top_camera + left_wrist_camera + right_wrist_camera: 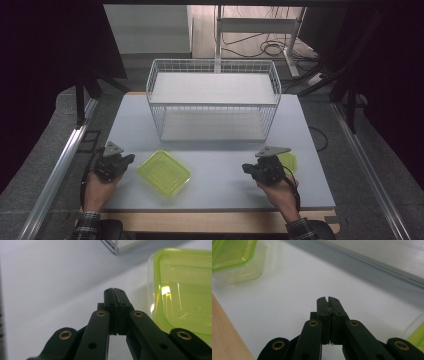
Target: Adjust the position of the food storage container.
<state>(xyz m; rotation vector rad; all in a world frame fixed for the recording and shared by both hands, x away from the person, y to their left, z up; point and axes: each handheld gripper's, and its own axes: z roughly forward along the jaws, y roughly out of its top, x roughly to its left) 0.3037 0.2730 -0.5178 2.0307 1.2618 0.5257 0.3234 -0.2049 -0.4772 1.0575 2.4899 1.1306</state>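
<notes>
Black and pressed tight together with nothing between them, the jaws of the left gripper (121, 161) sit low at about eight o'clock on the grey table (210, 190), held in the person's left hand (98, 190). Just beside it toward three o'clock lies the yellow-green container (164, 172), flat on the table and apart from the tips; in the left gripper view it shows at two o'clock (185, 290). At twelve o'clock stands the white wire basket (213, 100). Toward four o'clock the right gripper (248, 169) also has its jaws closed on nothing, with a second green container (289, 161) just behind it, partly hidden
</notes>
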